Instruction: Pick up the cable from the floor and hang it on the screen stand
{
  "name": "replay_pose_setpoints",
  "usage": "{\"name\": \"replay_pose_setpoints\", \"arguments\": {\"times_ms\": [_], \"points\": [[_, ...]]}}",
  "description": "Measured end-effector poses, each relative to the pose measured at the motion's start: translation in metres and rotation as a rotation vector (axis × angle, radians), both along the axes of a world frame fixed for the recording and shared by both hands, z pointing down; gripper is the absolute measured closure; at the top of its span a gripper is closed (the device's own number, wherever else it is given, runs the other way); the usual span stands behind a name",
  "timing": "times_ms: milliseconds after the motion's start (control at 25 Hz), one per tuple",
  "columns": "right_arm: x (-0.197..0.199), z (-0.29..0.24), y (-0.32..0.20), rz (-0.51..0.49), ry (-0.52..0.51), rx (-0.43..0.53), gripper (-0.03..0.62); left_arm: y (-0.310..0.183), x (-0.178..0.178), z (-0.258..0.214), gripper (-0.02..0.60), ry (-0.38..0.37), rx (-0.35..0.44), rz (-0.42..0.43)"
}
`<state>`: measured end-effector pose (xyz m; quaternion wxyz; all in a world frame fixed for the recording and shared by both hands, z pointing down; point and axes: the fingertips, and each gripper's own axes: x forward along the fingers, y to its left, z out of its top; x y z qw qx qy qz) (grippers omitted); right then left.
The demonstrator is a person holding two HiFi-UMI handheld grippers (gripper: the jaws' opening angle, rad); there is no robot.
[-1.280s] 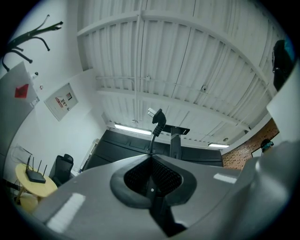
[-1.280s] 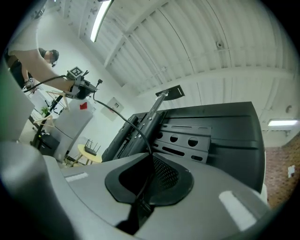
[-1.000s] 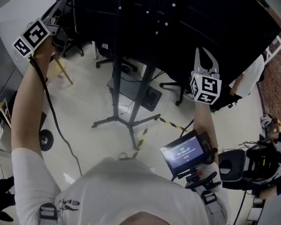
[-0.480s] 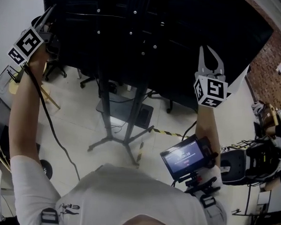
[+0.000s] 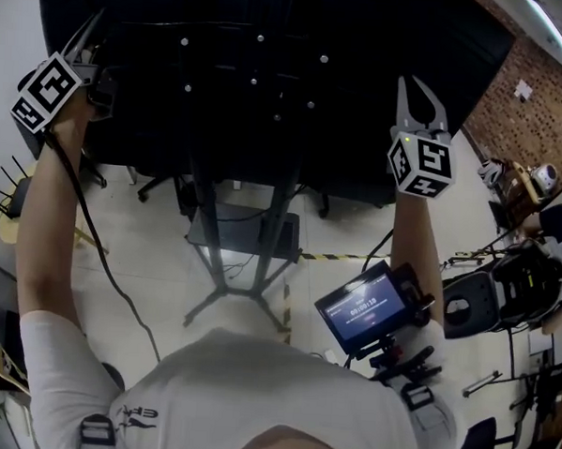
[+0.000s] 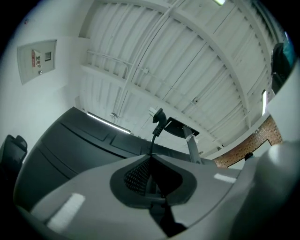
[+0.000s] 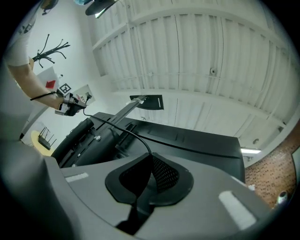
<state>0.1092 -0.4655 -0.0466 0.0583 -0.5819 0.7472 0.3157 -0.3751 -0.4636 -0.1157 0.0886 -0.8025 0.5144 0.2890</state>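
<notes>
Cable (image 7: pixel 126 132) spanning both raised grippers: left gripper (image 6: pixel 151 157) clamped just below its plug (image 6: pixel 158 121), right gripper (image 7: pixel 151 161) clamped farther along, near black screen (image 5: pixel 366 45)

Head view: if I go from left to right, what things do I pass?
Left gripper → screen stand → right gripper → brick wall.

Pale glossy floor (image 5: pixel 139 249); yellow-black tape strip (image 5: pixel 331 257); brick wall (image 5: pixel 512 109) at right; white ribbed ceiling (image 6: pixel 197 65) overhead.
</notes>
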Motion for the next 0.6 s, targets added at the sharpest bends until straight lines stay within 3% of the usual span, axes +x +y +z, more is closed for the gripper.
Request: {"name": "replay_pose_setpoints", "arguments": {"times_ms": [280,600], "points": [[-0.004,-0.022,-0.010,0.038,-0.013,0.001,0.565,-0.021,-0.005,-0.017,0.575,0.002,0.026,0.020],[-0.022,-0.034,-0.027,0.085,0.045,-0.033,0.565,-0.034,-0.023,-0.022,0.574,-0.013,0.033,-0.033]]}}
